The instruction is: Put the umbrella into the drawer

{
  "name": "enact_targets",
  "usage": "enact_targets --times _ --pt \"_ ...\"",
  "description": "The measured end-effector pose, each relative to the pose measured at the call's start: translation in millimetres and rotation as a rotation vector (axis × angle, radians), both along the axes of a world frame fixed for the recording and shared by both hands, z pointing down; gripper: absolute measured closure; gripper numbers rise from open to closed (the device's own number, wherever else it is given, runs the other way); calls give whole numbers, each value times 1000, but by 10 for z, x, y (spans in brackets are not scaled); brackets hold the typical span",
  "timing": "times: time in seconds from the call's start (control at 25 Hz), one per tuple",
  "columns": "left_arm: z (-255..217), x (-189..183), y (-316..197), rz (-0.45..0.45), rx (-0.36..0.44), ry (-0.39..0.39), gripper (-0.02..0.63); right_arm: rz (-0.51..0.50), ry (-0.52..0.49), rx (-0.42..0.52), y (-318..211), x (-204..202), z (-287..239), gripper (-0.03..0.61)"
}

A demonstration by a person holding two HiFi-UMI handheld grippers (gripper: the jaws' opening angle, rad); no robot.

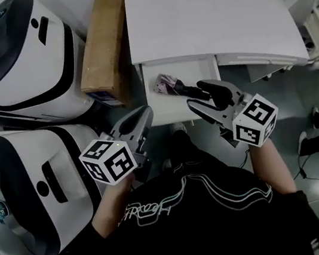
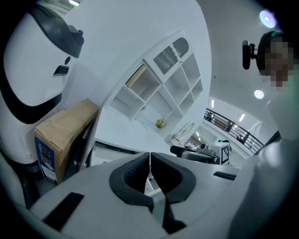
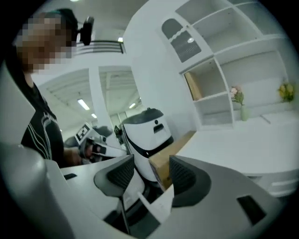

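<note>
Head view, looking steeply down on a person in a black shirt who holds both tongs above an open white drawer (image 1: pixel 166 108). The drawer is pulled out from the near edge of a white desk (image 1: pixel 202 20). The umbrella (image 1: pixel 166 83), folded and patterned, lies inside the drawer toward its far left corner, with a dark end running right. The left gripper (image 1: pixel 144 115) is raised at the near left of the drawer. Its own view shows its jaws brought together, tips touching, with nothing between them (image 2: pixel 150 161). The right gripper (image 1: pixel 196 94) is raised over the right side of the drawer, just beside the umbrella's dark end; whether it touches cannot be told from above. Its own view shows its jaws wide apart and empty (image 3: pixel 152 170), with only background between them. A brown cardboard box (image 1: pixel 104 48) stands against the left side of the desk. Two white-and-black machines stand farther left, one far (image 1: pixel 20 56) and one near (image 1: pixel 24 189). A white shelf unit (image 3: pixel 224 84) rises at the far side of the desk.
</note>
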State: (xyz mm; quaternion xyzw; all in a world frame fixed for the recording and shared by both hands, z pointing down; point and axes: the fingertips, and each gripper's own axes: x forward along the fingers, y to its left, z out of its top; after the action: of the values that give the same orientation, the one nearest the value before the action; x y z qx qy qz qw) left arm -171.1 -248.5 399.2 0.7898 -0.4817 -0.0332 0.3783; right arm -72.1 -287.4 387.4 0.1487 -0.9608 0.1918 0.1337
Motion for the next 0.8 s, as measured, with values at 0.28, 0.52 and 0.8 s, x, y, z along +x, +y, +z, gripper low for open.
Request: enact_targets --times 0.28,0.52,0.8 --pt "-593 335 543 75 129 -27 589 54 -217 -54 710 246 -518 489" --pt "-712 402 845 106 175 -40 590 104 -203 -11 1036 258 -486 525" --pt "-693 521 894 136 163 -33 591 120 -176 -44 1127 289 -353 532"
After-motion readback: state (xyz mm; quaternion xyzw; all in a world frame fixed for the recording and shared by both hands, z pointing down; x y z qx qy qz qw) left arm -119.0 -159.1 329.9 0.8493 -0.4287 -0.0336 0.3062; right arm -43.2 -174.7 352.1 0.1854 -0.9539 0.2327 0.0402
